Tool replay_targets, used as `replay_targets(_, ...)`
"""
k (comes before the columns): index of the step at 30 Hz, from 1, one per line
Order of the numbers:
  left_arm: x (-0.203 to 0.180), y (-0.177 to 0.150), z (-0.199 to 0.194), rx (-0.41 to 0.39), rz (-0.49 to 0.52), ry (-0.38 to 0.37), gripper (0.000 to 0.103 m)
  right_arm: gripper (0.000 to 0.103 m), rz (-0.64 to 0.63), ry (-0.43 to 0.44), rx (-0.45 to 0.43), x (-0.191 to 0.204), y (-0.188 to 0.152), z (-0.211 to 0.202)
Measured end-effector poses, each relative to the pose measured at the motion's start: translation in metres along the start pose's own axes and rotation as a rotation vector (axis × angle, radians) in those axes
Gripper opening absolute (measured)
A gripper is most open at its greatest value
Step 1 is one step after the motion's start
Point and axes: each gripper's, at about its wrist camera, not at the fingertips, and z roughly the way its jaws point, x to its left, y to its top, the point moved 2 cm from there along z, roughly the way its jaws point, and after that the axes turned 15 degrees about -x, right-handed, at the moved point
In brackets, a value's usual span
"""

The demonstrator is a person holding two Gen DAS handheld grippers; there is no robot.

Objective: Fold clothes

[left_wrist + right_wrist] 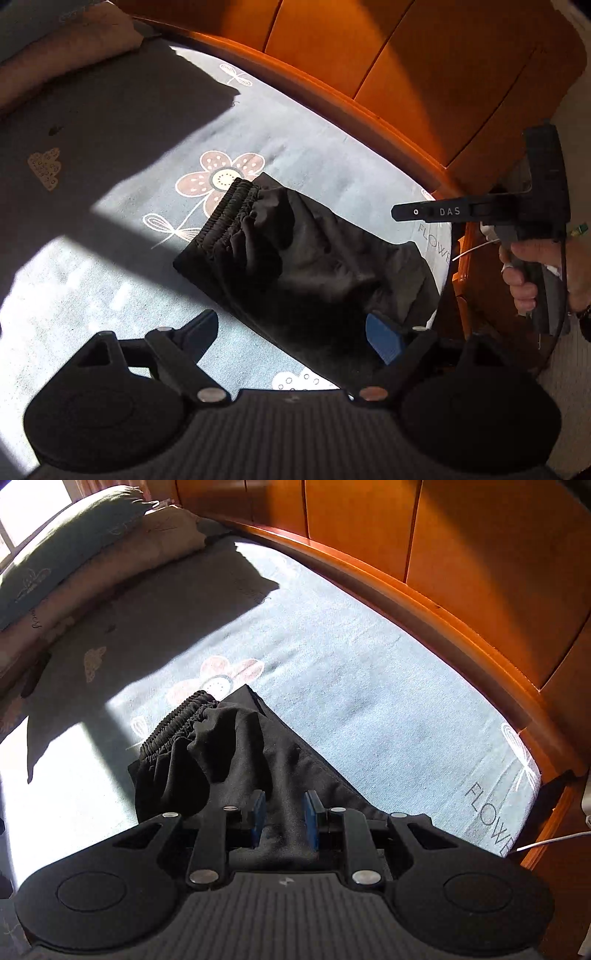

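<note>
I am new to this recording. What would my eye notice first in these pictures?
First, the black shorts, crumpled mid-bed on the flowered sheet in bright sun. Next, the orange wooden bed frame along the far edge. The left tool hovers open near the shorts.

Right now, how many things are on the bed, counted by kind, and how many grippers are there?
Black shorts: 1, partly folded on the bed sheet
Pillows: 2, a green pillow stacked on a beige pillow
Grippers: 2, the left gripper and the right gripper
Total: 5
</note>
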Motion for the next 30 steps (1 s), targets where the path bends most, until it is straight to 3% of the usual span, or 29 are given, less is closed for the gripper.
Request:
replay_targets(5, 0.005, 0.01, 0.052, 0.0, -0.014, 0.01, 0.087, 0.026, -0.123, 0.132, 0.015, 0.019, 0.028, 0.045)
replay_targets(10, 0.013, 0.009, 0.111, -0.037, -0.106, 0.045, 0.087, 0.026, -0.27, 0.29, 0.056, 0.041, 0.026, 0.118)
replay_targets(14, 0.014, 0.007, 0.154, -0.083, -0.127, 0.048, 0.087, 0.025, -0.354, 0.349, 0.086, 0.042, 0.017, 0.148)
replay_targets(17, 0.021, 0.002, 0.181, -0.066, -0.158, 0.065, 0.087, 0.025, -0.415, 0.388, 0.108, 0.043, 0.011, 0.168)
replay_targets(19, 0.033, -0.006, 0.198, -0.018, -0.217, 0.114, 0.087, 0.025, -0.456, 0.414, 0.123, 0.043, 0.007, 0.181)
replay_targets(22, 0.046, -0.016, 0.205, -0.004, -0.287, 0.125, 0.087, 0.025, -0.517, 0.454, 0.145, 0.043, 0.001, 0.202)
replay_targets(26, 0.052, -0.009, 0.194, -0.012, -0.371, 0.124, 0.086, 0.026, -0.521, 0.481, 0.15, 0.038, 0.005, 0.199)
replay_targets(30, 0.049, 0.006, 0.176, -0.088, -0.372, 0.085, 0.087, 0.026, -0.448, 0.516, 0.124, 0.024, 0.026, 0.182)
